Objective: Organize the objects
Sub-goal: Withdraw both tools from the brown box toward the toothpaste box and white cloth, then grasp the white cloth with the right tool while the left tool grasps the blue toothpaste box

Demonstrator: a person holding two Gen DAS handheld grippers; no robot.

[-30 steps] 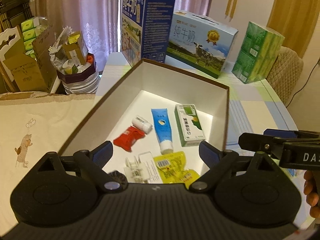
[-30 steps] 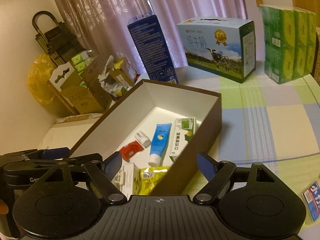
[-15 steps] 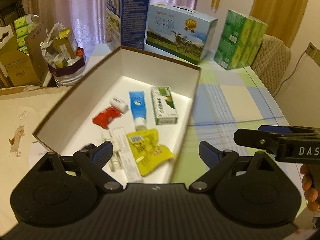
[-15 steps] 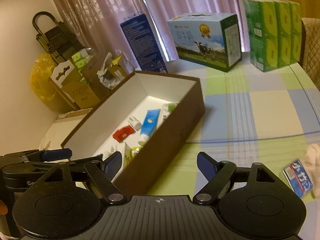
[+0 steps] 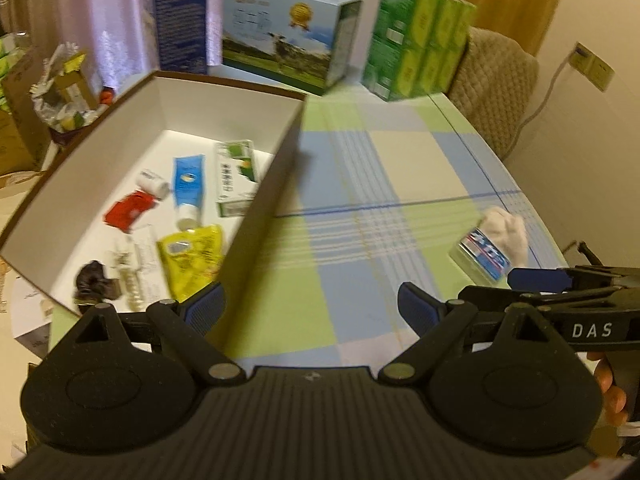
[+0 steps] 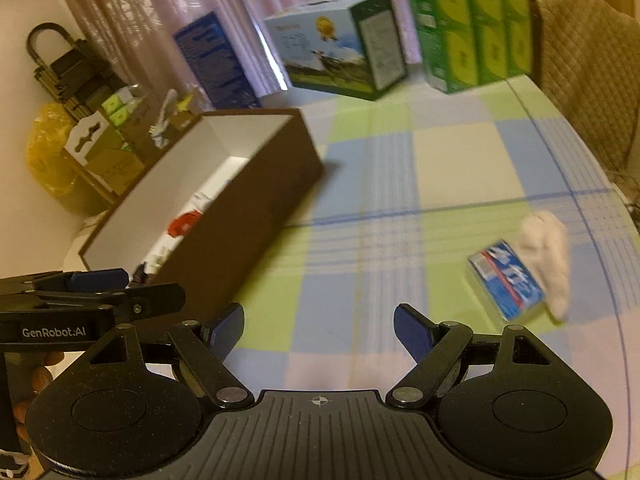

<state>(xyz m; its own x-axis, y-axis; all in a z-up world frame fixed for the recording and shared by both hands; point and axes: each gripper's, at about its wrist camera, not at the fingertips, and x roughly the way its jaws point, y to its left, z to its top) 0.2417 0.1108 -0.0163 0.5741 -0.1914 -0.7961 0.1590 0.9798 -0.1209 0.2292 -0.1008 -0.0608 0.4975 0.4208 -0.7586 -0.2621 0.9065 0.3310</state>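
A brown box with white inside (image 5: 276, 168) (image 6: 256, 216) lies on the checked tablecloth. It holds a blue tube (image 5: 188, 184), a green-white carton (image 5: 234, 176), a red packet (image 5: 130, 210), a yellow pouch (image 5: 190, 258) and several smaller items. To the right on the cloth lie a blue-white pack (image 5: 482, 258) (image 6: 506, 284) and a white crumpled cloth (image 5: 506, 232) (image 6: 548, 252) touching it. My left gripper (image 5: 312, 308) is open and empty over the cloth beside the box. My right gripper (image 6: 320, 326) is open and empty, left of the pack.
At the table's far side stand a dark blue carton (image 5: 180, 16), a milk box with a cow picture (image 5: 288, 52) and green packs (image 5: 420, 56). A padded chair (image 5: 496, 84) is at the far right. Cluttered cardboard boxes (image 6: 104, 148) stand left of the table.
Both grippers have swung to the right, away from the box. The blue-white pack and the white cloth have come further into view. Both stay open.
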